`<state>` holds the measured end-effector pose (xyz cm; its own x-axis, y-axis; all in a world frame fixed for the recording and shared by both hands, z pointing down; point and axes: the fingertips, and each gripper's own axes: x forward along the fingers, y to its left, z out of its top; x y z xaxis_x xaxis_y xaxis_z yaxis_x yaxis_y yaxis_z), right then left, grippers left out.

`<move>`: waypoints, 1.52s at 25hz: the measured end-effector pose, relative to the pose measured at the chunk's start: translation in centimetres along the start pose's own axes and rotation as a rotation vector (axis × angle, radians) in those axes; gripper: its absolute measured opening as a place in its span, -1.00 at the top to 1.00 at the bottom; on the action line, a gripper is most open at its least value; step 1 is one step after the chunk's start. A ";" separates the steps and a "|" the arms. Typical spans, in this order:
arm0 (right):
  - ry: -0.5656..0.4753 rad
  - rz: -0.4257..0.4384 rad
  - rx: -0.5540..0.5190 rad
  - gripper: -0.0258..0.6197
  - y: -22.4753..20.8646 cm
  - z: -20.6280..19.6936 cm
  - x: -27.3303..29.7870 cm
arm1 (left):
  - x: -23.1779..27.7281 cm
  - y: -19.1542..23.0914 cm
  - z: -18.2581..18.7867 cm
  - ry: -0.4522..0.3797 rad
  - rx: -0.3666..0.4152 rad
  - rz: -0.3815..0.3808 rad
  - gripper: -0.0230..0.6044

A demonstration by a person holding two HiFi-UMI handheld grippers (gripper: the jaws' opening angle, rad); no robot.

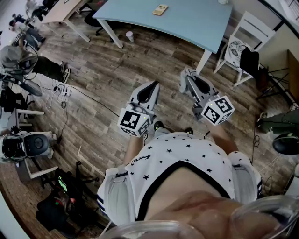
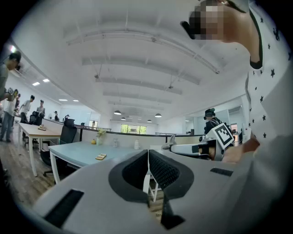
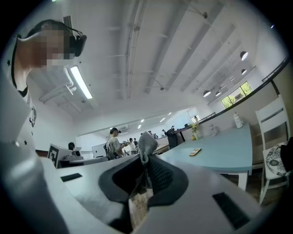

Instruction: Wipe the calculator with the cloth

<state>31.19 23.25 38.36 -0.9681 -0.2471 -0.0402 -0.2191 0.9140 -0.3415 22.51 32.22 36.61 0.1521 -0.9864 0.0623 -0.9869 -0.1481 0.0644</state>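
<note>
Close to the body, the right gripper (image 3: 144, 161) is clamped on a grey cloth (image 3: 146, 144), and the left gripper (image 2: 147, 160) is pressed together on nothing. The calculator (image 1: 160, 9) lies well apart on the blue table (image 1: 196, 28), back from its near edge. It is probably best to step close first, then lay the cloth's free end flat on it.

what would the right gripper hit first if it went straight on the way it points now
Probably the near edge of the light blue table, with open floor before it. The right gripper, shut on the cloth, looks about tabletop height, so it might skim over, left of the calculator.
</note>
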 end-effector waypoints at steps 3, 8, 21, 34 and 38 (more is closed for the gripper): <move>0.002 0.007 -0.003 0.81 0.9 0.1 0.0 | -0.8 0.2 0.3 -0.009 0.000 0.011 0.83; 0.006 0.020 -0.014 0.81 1.7 -0.2 0.9 | -1.6 1.1 0.3 -0.024 -0.004 0.023 0.83; 0.021 0.019 -0.040 0.81 4.1 -0.8 3.4 | -4.3 4.7 0.7 -0.038 -0.015 0.058 0.83; 0.024 -0.014 -0.101 0.81 5.8 -1.2 7.1 | -6.1 9.0 0.1 -0.011 -0.018 0.055 0.83; 0.018 -0.021 -0.107 0.81 6.3 -1.6 8.5 | -6.4 10.4 -0.5 0.011 0.007 0.050 0.83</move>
<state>21.42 27.41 37.38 -0.9650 -0.2618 -0.0169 -0.2503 0.9380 -0.2399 11.30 37.04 37.35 0.1028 -0.9918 0.0764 -0.9936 -0.0988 0.0543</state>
